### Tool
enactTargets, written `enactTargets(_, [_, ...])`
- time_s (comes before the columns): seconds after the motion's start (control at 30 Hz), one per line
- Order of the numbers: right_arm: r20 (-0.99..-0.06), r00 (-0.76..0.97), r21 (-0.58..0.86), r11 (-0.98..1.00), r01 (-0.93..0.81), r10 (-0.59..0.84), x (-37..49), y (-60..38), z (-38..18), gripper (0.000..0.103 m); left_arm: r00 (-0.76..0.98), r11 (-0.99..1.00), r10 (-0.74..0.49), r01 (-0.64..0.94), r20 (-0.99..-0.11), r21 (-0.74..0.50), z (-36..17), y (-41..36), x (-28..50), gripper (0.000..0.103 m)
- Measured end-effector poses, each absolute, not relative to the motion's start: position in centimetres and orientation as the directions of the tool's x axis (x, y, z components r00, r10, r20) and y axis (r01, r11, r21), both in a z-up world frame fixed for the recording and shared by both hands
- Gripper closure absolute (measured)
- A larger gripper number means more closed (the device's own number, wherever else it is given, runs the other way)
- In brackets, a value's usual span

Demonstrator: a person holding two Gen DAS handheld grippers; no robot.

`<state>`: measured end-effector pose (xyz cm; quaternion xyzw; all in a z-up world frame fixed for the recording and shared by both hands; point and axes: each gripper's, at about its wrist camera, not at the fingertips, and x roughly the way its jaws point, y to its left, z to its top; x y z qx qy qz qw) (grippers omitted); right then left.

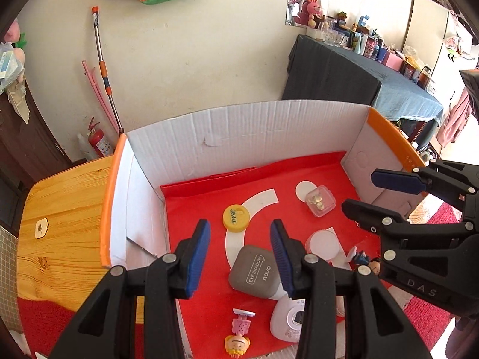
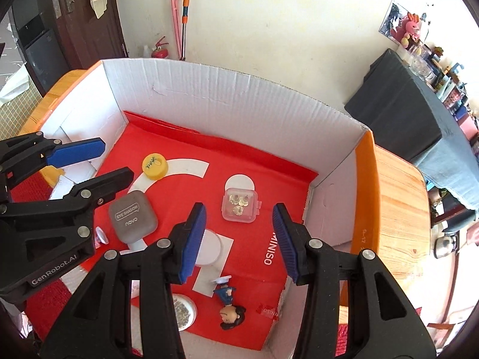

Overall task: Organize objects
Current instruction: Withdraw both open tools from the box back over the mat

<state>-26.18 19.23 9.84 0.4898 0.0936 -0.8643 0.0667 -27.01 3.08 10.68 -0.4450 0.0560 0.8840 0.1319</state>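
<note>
**Both grippers hover empty above the open box**

Left wrist view: the left gripper (image 1: 239, 254) hangs over a white cardboard box (image 1: 239, 125) with orange rims that sits on a wooden table (image 1: 60, 224). Its blue-padded fingers (image 1: 197, 257) are spread apart with nothing between them. On the box's red liner (image 1: 194, 209) lie a yellow round lid (image 1: 236, 217), a grey eye-shadow case (image 1: 254, 272) just below it, a clear small case (image 1: 320, 201) holding metal bits toward the far right corner, a white-pink device (image 1: 287, 320) partly hidden by a finger, and a pink doll figure (image 1: 238, 333) near the front edge. The right gripper (image 1: 362, 194) enters from the right, fingers parted and empty.

Right wrist view: the right gripper (image 2: 239, 243) also has its fingers (image 2: 193, 242) spread, holding nothing. Below it lie a blue-suited figurine (image 2: 229, 305) on its side, a round dish of small metal pieces (image 2: 184, 311), and the clear small case (image 2: 241, 205). The grey eye-shadow case (image 2: 133, 218) and yellow round lid (image 2: 154, 165) sit to the left, near the left gripper (image 2: 115, 161), which is open.
</note>
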Motion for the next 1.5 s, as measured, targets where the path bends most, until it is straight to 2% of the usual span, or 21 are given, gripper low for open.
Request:
enactTargets(0.1, [-0.838, -0.545, -0.095, -0.975, 0.202, -0.031, -23.7, 17.6, 11.1, 0.057, -0.601, -0.960, 0.184, -0.281, -0.778, -0.010, 11.8, 2.7, -25.7, 0.053])
enactTargets(0.27, [-0.797, -0.602, -0.091, -0.976, 0.199, -0.048, -21.9, 17.6, 12.9, 0.052, -0.650, -0.962, 0.200, -0.273, -0.733, -0.020, 13.3, 1.7, -23.3, 0.049])
enactTargets(0.33, [-0.780, -0.623, -0.088, -0.976, 0.201, -0.058, -21.8, 18.0, 13.3, 0.045, -0.668, -0.962, 0.208, -0.270, -0.715, -0.029, 13.7, 1.4, -22.3, 0.044])
enactTargets(0.47, [-0.748, -0.657, -0.056, -0.976, 0.208, -0.097, -20.0, 18.1, 14.3, 0.044, -0.697, -0.964, 0.210, -0.264, -0.685, -0.028, 14.4, 1.2, -20.3, 0.042])
enactTargets(0.7, [-0.696, -0.707, -0.029, -0.978, 0.204, -0.127, -16.0, 18.3, 14.7, 0.041, -0.751, -0.966, 0.224, -0.256, -0.622, -0.038, 15.1, 0.5, -16.5, 0.030])
enactTargets(0.9, [-0.641, -0.754, -0.021, -0.978, 0.205, -0.144, -12.0, 18.3, 15.1, 0.034, -0.788, -0.969, 0.219, -0.242, -0.575, -0.037, 14.7, 0.2, -13.4, 0.021])
enactTargets(1.23, [-0.561, -0.818, -0.043, -0.982, 0.182, -0.127, -6.6, 18.2, 14.5, 0.020, -0.796, -0.969, 0.245, -0.226, -0.553, -0.103, 13.0, -0.5, -9.9, 0.013])
enactTargets(1.4, [-0.532, -0.837, -0.033, -0.984, 0.174, -0.130, -4.5, 18.3, 13.4, 0.015, -0.827, -0.977, 0.209, -0.198, -0.521, -0.078, 12.1, -0.7, -7.6, 0.005])
enactTargets(1.5, [-0.527, -0.840, -0.019, -0.986, 0.165, -0.130, -3.7, 18.6, 12.2, 0.009, -0.832, -0.979, 0.203, -0.192, -0.516, -0.075, 11.2, -0.9, -6.5, 0.004])
